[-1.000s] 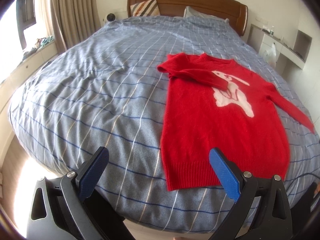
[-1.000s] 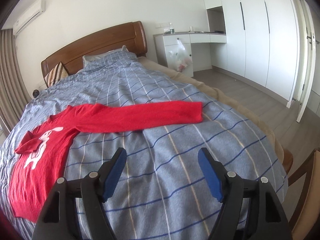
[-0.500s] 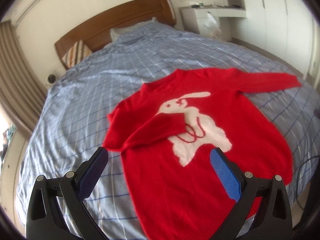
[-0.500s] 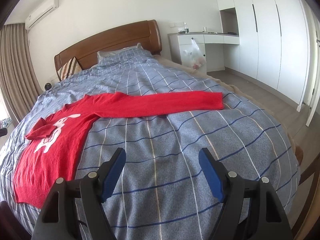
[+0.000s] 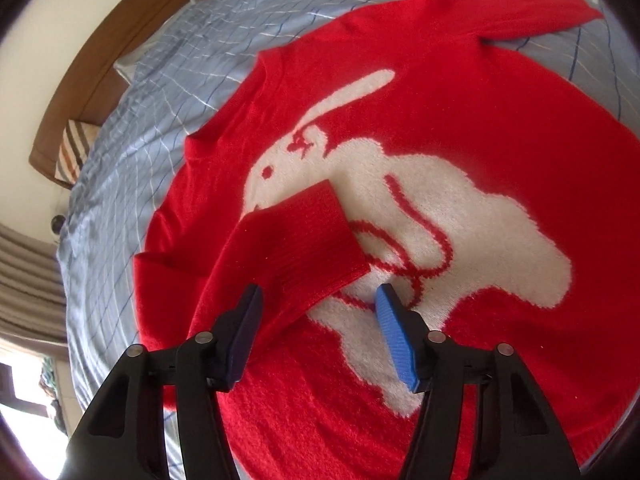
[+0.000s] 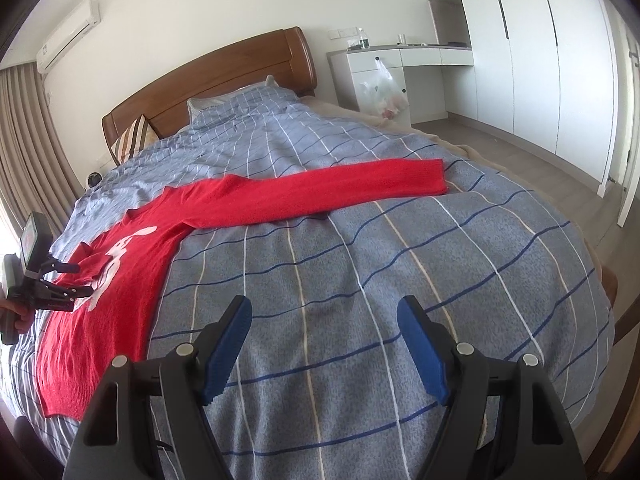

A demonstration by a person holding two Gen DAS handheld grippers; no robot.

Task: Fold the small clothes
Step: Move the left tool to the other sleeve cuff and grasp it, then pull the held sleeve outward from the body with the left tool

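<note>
Left tongs (image 5: 318,304) half-open astride sleeve cuff (image 5: 320,236)

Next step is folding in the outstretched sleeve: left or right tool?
Right, probably. The right tool is open over bare duvet on the same side as the outstretched sleeve. The left tool, jaws just narrowed, is over the already folded sleeve.

sweater (image 6: 132,264) lies on bed (image 6: 360,264), one sleeve (image 5: 296,240) folded across its front

Red sweater's hem (image 5: 360,452) behind the left gripper (image 5: 318,308); headboard (image 5: 100,80) cropped.
</note>
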